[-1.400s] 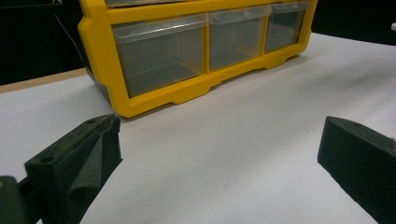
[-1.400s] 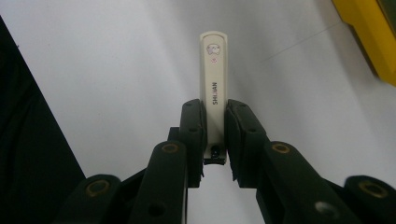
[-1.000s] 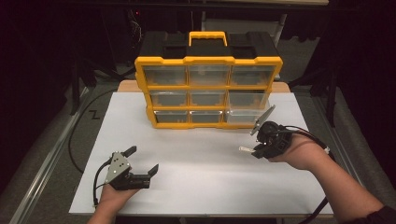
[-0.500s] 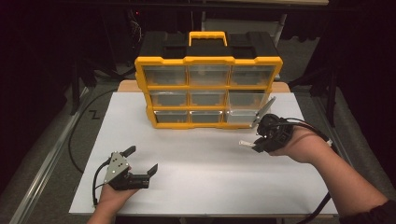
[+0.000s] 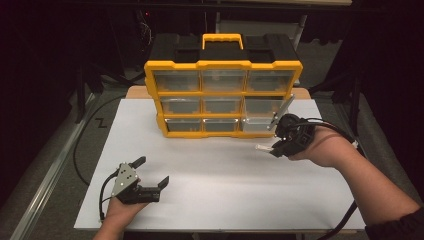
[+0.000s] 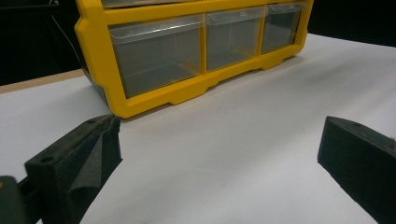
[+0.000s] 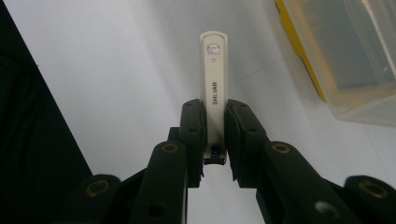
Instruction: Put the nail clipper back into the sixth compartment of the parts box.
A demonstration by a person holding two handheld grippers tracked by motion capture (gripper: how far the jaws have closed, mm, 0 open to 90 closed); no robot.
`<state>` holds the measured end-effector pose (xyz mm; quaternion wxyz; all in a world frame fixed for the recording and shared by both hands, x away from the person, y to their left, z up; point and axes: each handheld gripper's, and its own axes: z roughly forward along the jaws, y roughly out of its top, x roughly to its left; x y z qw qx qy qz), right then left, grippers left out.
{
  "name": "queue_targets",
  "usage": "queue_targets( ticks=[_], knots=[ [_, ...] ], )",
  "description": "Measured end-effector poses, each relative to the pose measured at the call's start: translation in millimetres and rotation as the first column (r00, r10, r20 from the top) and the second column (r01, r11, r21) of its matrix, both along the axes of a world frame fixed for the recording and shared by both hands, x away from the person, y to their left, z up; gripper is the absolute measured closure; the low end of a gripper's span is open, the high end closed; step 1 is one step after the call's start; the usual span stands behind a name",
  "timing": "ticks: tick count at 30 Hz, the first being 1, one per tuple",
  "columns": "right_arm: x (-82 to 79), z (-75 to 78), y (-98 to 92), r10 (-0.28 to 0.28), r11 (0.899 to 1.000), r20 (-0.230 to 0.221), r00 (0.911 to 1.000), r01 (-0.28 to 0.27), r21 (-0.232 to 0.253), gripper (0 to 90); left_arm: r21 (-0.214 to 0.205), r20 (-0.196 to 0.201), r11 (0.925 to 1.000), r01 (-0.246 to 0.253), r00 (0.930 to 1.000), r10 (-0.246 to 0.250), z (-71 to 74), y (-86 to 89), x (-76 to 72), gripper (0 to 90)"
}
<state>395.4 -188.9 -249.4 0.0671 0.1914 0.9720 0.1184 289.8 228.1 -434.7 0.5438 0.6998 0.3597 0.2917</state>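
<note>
Right tongs (image 7: 215, 133) pinch a white nail clipper (image 7: 214, 84) above the tabletop (image 5: 225, 190) — stowing in the drawer organizer (image 5: 222, 100) remains; left tongs (image 5: 150, 172) spread, idle.

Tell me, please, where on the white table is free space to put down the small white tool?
The widest bare patch of the white table lies between the yellow drawer organizer, the left gripper and the right gripper, which holds the white tool. It is crowded only by the organizer's bottom-right drawer, pulled out near the right gripper.
</note>
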Motion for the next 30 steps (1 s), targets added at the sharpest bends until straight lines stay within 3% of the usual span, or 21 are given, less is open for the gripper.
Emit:
queue_targets(
  ticks=[30],
  knots=[
    [15.5,47.5,2.5,-0.012,1.0,0.037,0.9992,0.012,0.008,79.6,-0.011,0.001,0.9999,0.008,1.0,-0.008,0.5,-0.2,-1.1,0.4]
  ],
)
